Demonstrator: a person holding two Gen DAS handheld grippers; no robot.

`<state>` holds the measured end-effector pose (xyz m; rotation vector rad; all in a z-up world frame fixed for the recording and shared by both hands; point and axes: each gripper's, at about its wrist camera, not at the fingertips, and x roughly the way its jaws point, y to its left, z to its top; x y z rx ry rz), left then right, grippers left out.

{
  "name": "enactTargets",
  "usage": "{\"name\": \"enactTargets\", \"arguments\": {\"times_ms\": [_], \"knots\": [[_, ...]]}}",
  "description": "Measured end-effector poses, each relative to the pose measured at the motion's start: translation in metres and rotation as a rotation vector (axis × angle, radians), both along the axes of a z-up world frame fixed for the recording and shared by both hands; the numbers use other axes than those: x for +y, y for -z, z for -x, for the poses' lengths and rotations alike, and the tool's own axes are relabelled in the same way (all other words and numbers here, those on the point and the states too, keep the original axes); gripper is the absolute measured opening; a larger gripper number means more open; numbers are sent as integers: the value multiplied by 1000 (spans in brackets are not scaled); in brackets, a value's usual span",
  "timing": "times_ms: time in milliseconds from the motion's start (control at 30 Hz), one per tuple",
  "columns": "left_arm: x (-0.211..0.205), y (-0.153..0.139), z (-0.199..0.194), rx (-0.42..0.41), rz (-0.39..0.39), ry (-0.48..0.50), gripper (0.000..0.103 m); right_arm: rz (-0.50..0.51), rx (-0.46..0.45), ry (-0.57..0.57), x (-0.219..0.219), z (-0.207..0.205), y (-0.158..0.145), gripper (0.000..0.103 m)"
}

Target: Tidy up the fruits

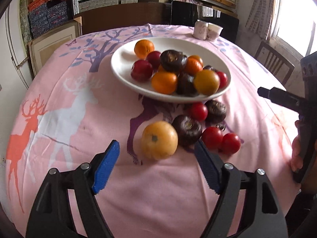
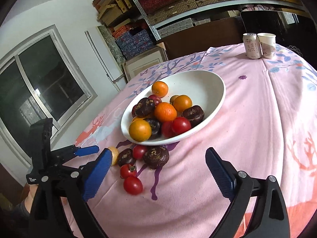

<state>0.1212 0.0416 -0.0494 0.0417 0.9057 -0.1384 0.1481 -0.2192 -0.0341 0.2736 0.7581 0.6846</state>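
A white bowl (image 1: pixel 122 67) (image 2: pixel 206 83) on the pink tablecloth holds several oranges, red fruits and dark purple fruits. In front of it on the cloth lie a yellow-orange fruit (image 1: pixel 159 139) (image 2: pixel 114 154), two dark purple fruits (image 1: pixel 187 130) (image 2: pixel 156 157) and three red tomatoes (image 1: pixel 230 143) (image 2: pixel 132 185). My left gripper (image 1: pixel 157 154) is open, its blue pads flanking the yellow-orange fruit just short of it. My right gripper (image 2: pixel 158 172) is open and empty above the cloth, near the tomatoes. The left gripper also shows in the right wrist view (image 2: pixel 87 150).
A drink can (image 2: pixel 251 45) (image 1: pixel 200 29) and a paper cup (image 2: pixel 267 45) (image 1: pixel 215 31) stand at the table's far edge. A wooden chair (image 1: pixel 273 63) stands to the right. Shelves with boxes line the back wall.
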Motion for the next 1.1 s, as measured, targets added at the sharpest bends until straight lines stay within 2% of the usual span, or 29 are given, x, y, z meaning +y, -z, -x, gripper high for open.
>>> {"name": "enactTargets", "arguments": {"times_ms": [133, 233, 267, 333, 400, 467, 533, 633, 733, 833, 933, 967, 1100], "knots": [[1, 12, -5, 37, -16, -1, 75, -20, 63, 14, -4, -8, 8, 96], [1, 14, -12, 38, -25, -4, 68, -29, 84, 26, -6, -10, 11, 96], [2, 15, -14, 35, -25, -4, 61, -34, 87, 31, -7, -9, 11, 96], [4, 15, -17, 41, 27, 20, 47, -46, 97, 28, -9, -9, 14, 96], [2, 15, -17, 34, 43, 41, 39, -53, 109, 19, -9, -10, 16, 96], [2, 14, -16, 27, 54, 48, 39, -53, 114, 1, -6, -10, 17, 96], [5, 9, -11, 2, 99, 52, 39, -44, 97, -39, 1, -6, 14, 96], [7, -4, 5, -60, 120, 32, 39, 17, 61, -133, 21, 6, 7, 96], [9, -15, 22, -103, 125, 13, 39, 172, 5, -233, 55, 27, 3, 94], [11, -21, 34, -104, 148, 14, 39, 327, -20, -262, 83, 36, 5, 82], [10, -22, 42, -105, 135, 19, 39, 371, 27, -297, 98, 32, 14, 55], [9, -22, 44, -105, 132, 19, 39, 383, 46, -307, 102, 31, 17, 42], [9, -16, 47, -89, 139, 20, 39, 360, 52, -288, 99, 28, 15, 32]]}}
